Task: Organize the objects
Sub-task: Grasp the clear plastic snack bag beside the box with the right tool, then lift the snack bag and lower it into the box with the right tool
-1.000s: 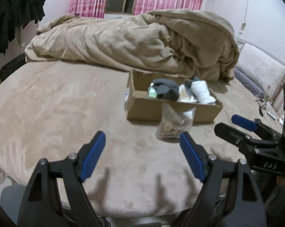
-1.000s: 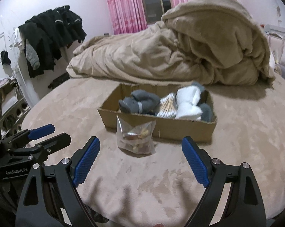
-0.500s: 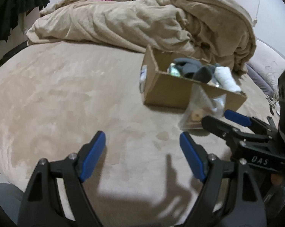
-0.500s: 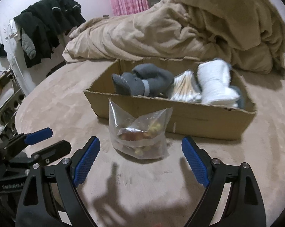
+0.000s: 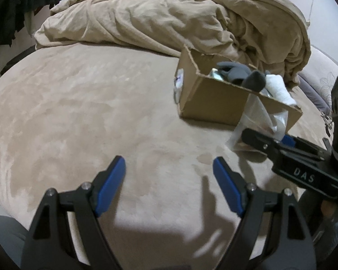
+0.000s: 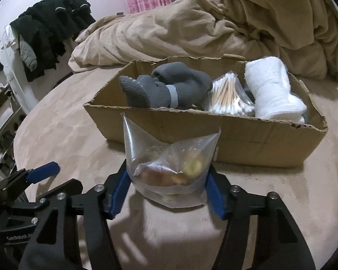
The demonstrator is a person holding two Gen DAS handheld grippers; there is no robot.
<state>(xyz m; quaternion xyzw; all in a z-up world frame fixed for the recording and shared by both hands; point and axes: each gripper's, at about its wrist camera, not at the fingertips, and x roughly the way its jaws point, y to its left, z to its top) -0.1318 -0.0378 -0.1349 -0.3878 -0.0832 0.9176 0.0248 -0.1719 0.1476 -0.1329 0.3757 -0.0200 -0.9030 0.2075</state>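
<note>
Nearest in the right wrist view: right gripper (image 6: 167, 193) pressed onto both sides of a clear plastic bag (image 6: 171, 168) of snacks, resting on the bed (image 6: 270, 198) at 6 o'clock of the cardboard box (image 6: 247, 144). Inside the box, visible only here: grey socks (image 6: 166, 87), cotton swabs (image 6: 227, 96), white roll (image 6: 272, 87).

In the left wrist view: left gripper (image 5: 169, 184) spread wide, empty, above bare bed; bag at 3 o'clock, half hidden. Farther back, rumpled blanket (image 5: 169, 20).
</note>
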